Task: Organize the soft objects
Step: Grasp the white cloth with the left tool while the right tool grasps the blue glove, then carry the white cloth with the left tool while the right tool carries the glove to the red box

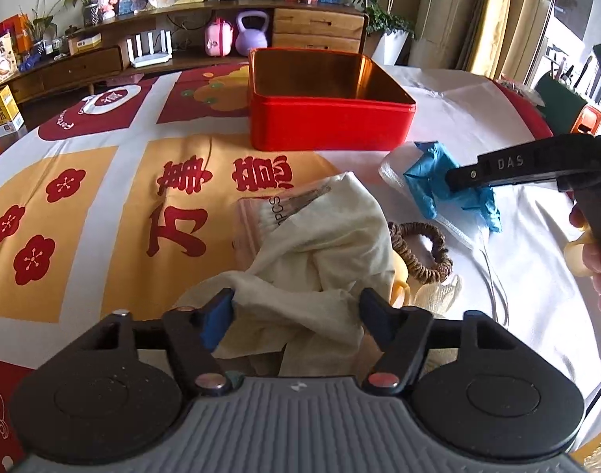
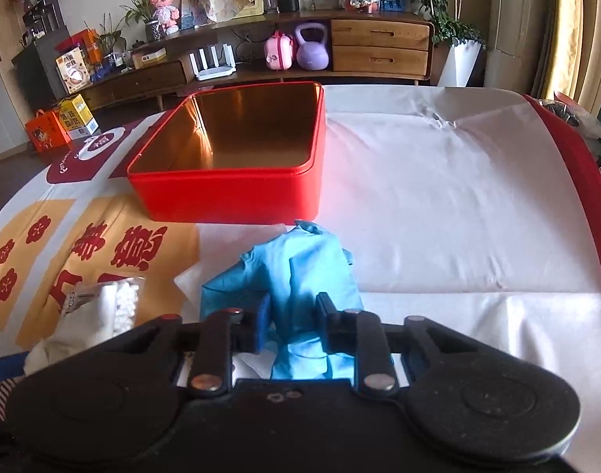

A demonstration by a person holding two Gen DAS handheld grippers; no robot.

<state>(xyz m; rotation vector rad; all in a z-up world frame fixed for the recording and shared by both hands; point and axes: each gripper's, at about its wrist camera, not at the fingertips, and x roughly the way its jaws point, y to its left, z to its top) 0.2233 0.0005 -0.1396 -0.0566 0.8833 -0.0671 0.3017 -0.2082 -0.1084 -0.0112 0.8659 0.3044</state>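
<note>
Gloves and cloths are being gathered for the red tin (image 2: 225,189), which is standing open and empty at the middle of the table. On the near side of the tin, just in front of its wall, a crumpled blue glove (image 2: 300,276) is being pinched by the right gripper (image 2: 292,327), whose jaws are drawn narrow with the blue folds caught between them. A good bite is judged to be needed here: the thin material could be slipped out if only an edge is being held, so the pinch should be kept firm before anything is lifted toward the tin.

Nearer than the tin and to the left of the glove, a cream cloth (image 1: 320,244) is being straddled by the left gripper (image 1: 296,315). Its jaws are standing fairly wide, with the bunched cloth between them; whether the pads are already pressing cannot be told. The heap should be taken at its thickest fold.

Under the cloth, a clear packet of cotton swabs (image 1: 261,216) is being partly covered, and it may be dragged along. A brown scrunchie (image 1: 422,248) is lying beside the cloth, and a white face mask (image 1: 395,173) is lying under the glove, so its loops may be snagged. The tin's near wall is being faced by both loads and will need to be cleared.
</note>
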